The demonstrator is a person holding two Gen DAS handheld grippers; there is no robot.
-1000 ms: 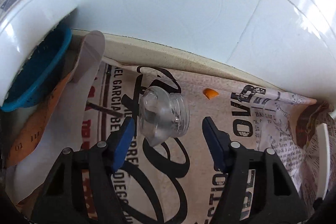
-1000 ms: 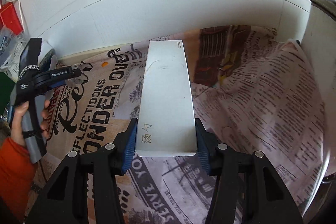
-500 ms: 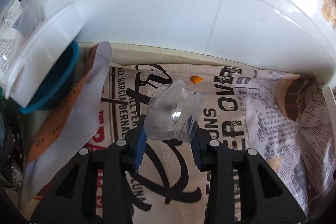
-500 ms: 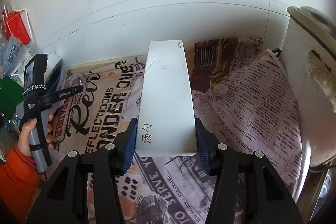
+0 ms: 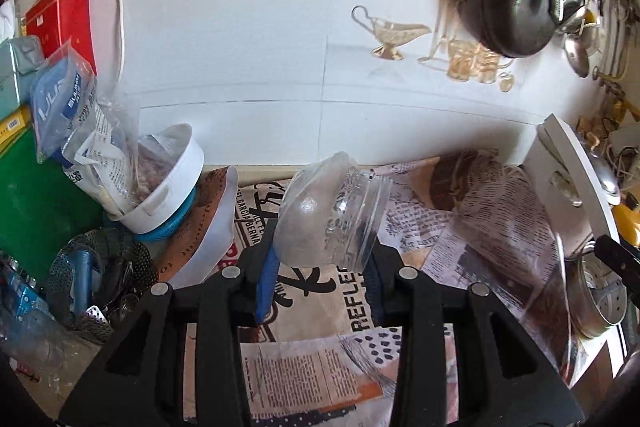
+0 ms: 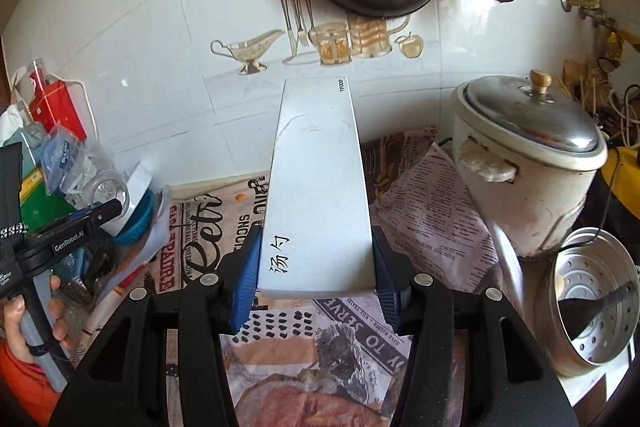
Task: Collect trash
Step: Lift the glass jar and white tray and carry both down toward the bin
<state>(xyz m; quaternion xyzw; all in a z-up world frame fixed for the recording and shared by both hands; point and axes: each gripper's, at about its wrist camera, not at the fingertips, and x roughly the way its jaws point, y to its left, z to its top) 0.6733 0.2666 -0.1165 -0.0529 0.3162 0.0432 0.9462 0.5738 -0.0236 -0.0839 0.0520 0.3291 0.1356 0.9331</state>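
White box (image 6: 318,195) clamped at its near end between blue pads of right claw (image 6: 316,281), jutting forward and up, lifted over newspaper-covered desk (image 6: 432,223); claw tilted downward. Clear plastic jar (image 5: 332,213) pinched on its side in left claw (image 5: 322,273), raised clear of desk, mouth pointing right. Left hand (image 6: 24,319) wrapped round grey handle, orange sleeve below.
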